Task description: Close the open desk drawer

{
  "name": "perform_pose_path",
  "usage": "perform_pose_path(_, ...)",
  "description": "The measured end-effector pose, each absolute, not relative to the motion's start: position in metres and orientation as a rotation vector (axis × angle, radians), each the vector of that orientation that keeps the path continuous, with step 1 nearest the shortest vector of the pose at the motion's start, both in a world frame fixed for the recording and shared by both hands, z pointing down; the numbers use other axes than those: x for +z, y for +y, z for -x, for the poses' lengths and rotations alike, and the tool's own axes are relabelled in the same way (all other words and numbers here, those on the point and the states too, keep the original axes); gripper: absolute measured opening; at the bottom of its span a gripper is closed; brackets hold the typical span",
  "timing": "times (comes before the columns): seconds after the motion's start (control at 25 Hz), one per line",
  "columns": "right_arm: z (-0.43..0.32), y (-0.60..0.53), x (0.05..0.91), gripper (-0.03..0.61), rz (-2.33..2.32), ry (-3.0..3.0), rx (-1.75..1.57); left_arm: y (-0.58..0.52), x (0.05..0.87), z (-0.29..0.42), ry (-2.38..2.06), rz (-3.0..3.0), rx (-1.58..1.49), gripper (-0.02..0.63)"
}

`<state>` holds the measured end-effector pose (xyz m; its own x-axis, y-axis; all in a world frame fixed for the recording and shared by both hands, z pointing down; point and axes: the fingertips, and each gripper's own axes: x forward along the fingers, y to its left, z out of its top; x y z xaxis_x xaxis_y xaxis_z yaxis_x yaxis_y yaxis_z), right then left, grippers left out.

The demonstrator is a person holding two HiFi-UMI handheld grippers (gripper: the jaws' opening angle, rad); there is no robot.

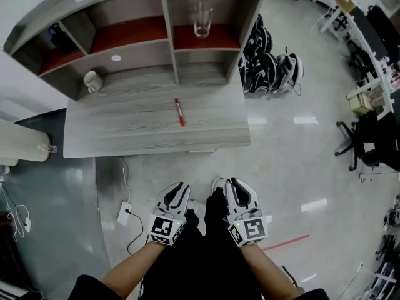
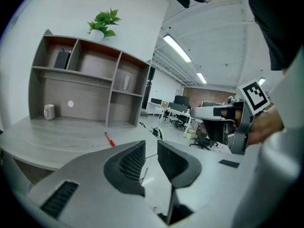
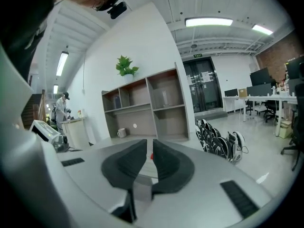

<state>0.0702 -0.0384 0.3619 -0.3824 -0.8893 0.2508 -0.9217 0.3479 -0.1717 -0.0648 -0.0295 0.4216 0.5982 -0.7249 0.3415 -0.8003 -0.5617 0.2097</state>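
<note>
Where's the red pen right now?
In the head view, the red pen lies on the grey wooden desktop, just in front of the shelf unit and its upright divider.

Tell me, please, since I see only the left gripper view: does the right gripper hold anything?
Observer: No. In the right gripper view the right gripper has its jaws slightly apart, with nothing between them.
Operator: Is anything lying on the floor before the desk?
Observer: Yes. The head view shows a white power adapter with its cable on the floor, below the front edge of the desk, on its left part.
</note>
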Motion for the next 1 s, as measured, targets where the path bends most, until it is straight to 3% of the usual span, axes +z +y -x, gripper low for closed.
perform_pose_path(0.32,-0.067,-0.014,0.283,0.037,-1.728,-2.507,0.319,-0.024,0.345,0.068,-1.284,-2.510,0.177,0.026)
perform_pose_path(1.0,-0.052,0.022,0.218,0.017,-1.823,-2.488,0.088,0.011,0.265,0.046,-1.303,-2.655,0.048,0.014)
